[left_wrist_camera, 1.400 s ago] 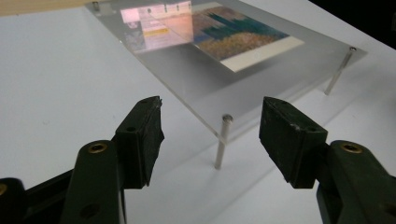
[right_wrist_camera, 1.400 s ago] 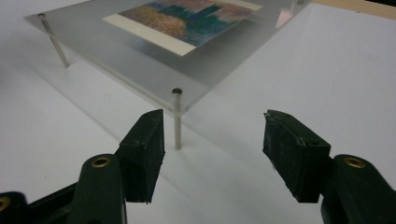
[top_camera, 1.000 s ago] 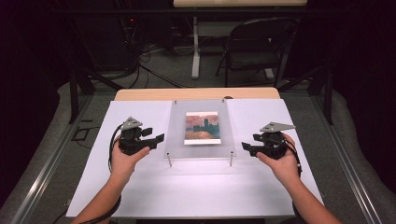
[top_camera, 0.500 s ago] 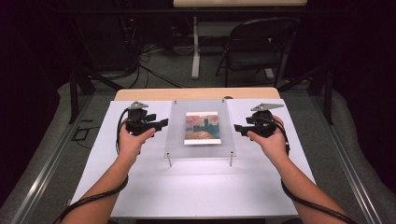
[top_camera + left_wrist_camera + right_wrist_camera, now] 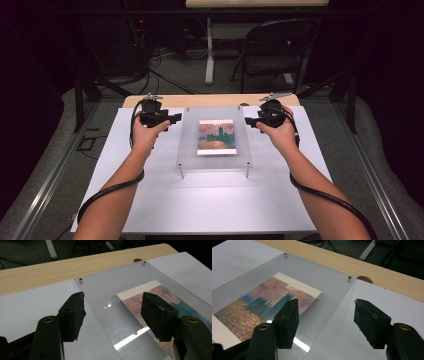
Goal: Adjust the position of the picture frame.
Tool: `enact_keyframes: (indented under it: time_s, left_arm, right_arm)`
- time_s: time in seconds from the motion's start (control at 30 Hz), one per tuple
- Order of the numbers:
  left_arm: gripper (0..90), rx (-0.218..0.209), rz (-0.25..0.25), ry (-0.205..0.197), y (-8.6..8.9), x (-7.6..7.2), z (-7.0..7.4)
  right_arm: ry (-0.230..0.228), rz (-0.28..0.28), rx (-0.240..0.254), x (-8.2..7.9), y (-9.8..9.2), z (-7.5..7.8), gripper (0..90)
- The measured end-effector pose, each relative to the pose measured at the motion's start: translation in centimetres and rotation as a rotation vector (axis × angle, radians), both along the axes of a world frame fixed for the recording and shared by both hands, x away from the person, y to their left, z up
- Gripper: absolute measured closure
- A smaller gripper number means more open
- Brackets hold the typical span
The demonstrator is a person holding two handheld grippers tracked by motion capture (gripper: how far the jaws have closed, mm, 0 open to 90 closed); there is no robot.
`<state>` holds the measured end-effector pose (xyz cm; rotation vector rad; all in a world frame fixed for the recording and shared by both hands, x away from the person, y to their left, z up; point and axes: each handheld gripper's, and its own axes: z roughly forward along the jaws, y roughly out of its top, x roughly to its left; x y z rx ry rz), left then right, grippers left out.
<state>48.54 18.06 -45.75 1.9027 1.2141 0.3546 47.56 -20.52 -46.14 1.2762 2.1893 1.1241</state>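
A clear, rectangular acrylic panel stands on short metal standoff pins near the middle of the white-covered bench, with its far edge close to the bare wooden strip along the back of the bench. Under the panel lies a small painted print in orange, pink and teal with a cream border, roughly centred. Left claw sits at the panel's left edge near the far corner, pointing inward; jaws apart, nothing between them. In the left gripper view, the left edge of the panel runs up between the two black jaws, one jaw over white bench cover, the other over the panel and print; whether either jaw touches the panel cannot be told. Right claw is placed likewise at the panel's right edge, pointing inward, jaws apart and holding nothing. In the right gripper view, the panel's right edge passes between the jaws, with the print behind the jaw over the panel. Metal pins show at the panel's far corners.
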Motion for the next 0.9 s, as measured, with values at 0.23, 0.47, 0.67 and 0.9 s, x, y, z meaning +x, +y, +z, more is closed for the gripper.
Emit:
enact_keyframes:
  time_s: [0.23,0.47,0.67,0.9]
  left_arm:
    - [35.2,0.027,-0.02,0.025,-1.3,1.3,-1.4]
    - [33.0,0.006,0.007,0.077,-2.1,2.3,-3.6]
    - [33.1,-0.006,0.041,0.128,-2.3,2.9,-5.5]
    - [33.1,-0.024,0.055,0.165,-2.4,2.9,-6.9]
  right_arm:
    - [0.038,-0.001,0.004,1.6,0.9,-1.5,36.8]
    - [0.085,-0.026,0.048,2.9,1.4,-3.4,36.5]
    - [0.132,-0.039,0.071,3.4,1.8,-4.8,35.4]
    - [0.165,-0.053,0.095,3.5,2.0,-5.8,35.1]
